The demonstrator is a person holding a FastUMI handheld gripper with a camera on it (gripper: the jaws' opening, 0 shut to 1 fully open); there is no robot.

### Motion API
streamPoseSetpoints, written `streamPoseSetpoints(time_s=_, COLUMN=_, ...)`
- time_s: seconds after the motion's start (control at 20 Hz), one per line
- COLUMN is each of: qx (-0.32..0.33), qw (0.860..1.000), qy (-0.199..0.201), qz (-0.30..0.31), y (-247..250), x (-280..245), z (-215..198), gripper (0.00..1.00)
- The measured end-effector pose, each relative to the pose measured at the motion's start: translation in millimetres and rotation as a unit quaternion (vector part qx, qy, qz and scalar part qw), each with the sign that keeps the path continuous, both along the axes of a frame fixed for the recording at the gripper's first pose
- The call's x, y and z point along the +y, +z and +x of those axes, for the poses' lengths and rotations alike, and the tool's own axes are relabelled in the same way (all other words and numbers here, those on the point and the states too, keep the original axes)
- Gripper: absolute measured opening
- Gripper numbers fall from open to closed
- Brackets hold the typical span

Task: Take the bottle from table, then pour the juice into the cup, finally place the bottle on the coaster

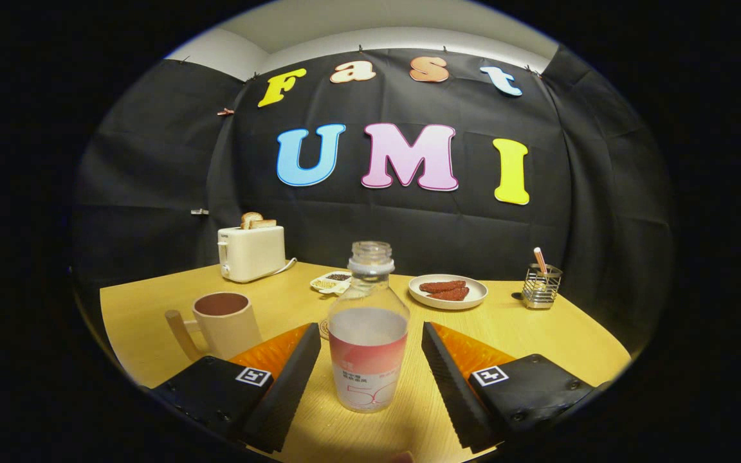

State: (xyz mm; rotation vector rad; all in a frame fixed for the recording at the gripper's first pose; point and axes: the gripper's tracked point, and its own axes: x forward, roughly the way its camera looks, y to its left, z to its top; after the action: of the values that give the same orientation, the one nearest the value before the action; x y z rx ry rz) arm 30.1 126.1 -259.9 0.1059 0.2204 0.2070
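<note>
A clear plastic bottle with a pink-and-white label and no cap stands upright on the wooden table, between my two fingers. My gripper is open, with a gap on each side of the bottle. A beige cup with a handle and a dark inside stands just beyond my left finger. A round coaster peeks out behind the bottle's left side, mostly hidden by it.
At the back of the table stand a white toaster with bread, a small divided dish, a plate of red sausages and a wire holder.
</note>
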Motion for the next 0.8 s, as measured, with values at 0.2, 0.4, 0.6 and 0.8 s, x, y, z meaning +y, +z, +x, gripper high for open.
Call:
streamPoseSetpoints(time_s=0.2, qx=0.010, qw=1.000, qy=-0.004, qz=-0.005, y=-18.5, x=5.1, z=11.3, gripper=0.96)
streamPoseSetpoints(time_s=0.4, qx=0.016, qw=1.000, qy=-0.016, qz=-0.005, y=-22.0, x=6.9, z=24.2, gripper=0.77)
streamPoseSetpoints(time_s=0.6, qx=0.014, qw=0.997, qy=-0.042, qz=-0.067, y=-7.5, x=-1.6, z=29.8, gripper=0.70)
streamPoseSetpoints(time_s=0.8, qx=-0.004, qw=0.988, qy=-0.020, qz=-0.156, y=17.7, x=2.5, z=34.7, gripper=0.70)
